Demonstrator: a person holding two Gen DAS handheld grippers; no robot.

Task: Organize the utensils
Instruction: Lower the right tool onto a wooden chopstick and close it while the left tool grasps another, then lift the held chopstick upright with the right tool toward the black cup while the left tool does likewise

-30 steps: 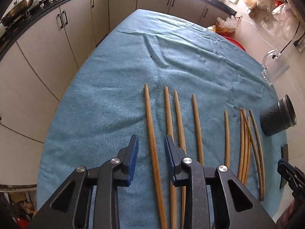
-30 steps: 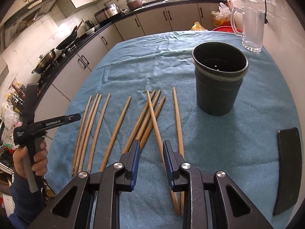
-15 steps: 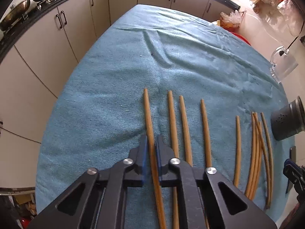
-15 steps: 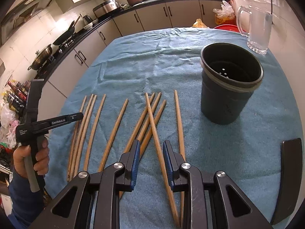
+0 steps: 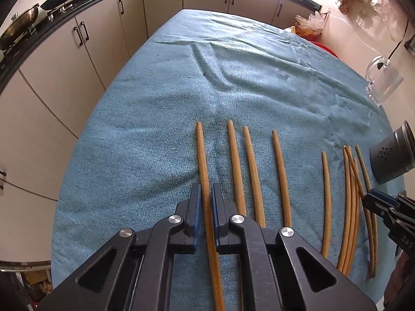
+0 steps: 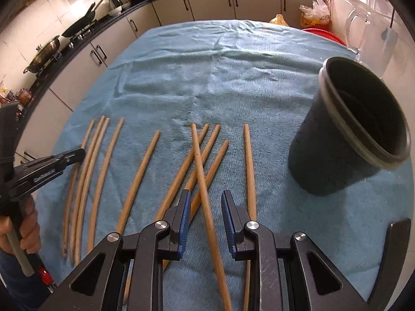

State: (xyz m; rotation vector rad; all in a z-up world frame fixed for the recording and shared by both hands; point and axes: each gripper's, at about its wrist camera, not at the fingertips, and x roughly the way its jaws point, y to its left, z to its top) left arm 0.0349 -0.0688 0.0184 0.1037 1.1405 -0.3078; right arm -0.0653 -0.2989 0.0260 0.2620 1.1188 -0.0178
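Observation:
Several wooden chopsticks lie in a row on the blue cloth (image 5: 233,83). My left gripper (image 5: 206,190) is shut on the leftmost chopstick (image 5: 201,150), which runs between its blue pads and still rests on the cloth. My right gripper (image 6: 205,198) is open and straddles a chopstick (image 6: 198,155) that lies crosswise over several others; its pads stand apart from that stick. The black utensil holder (image 6: 345,140) stands upright to the right of the chopsticks and looks empty. It also shows at the right edge of the left wrist view as a holder (image 5: 391,155).
A glass mug (image 6: 368,36) stands behind the holder near the table's far right edge. A flat black object (image 6: 391,254) lies on the cloth at the near right. Kitchen cabinets and a stove with pans (image 5: 20,26) run along the left. A hand (image 6: 23,223) holds the left gripper's grip.
My left gripper has closed on the leftmost chopstick. My right gripper has moved forward and down over the crossing chopstick, its jaws kept at the same width.

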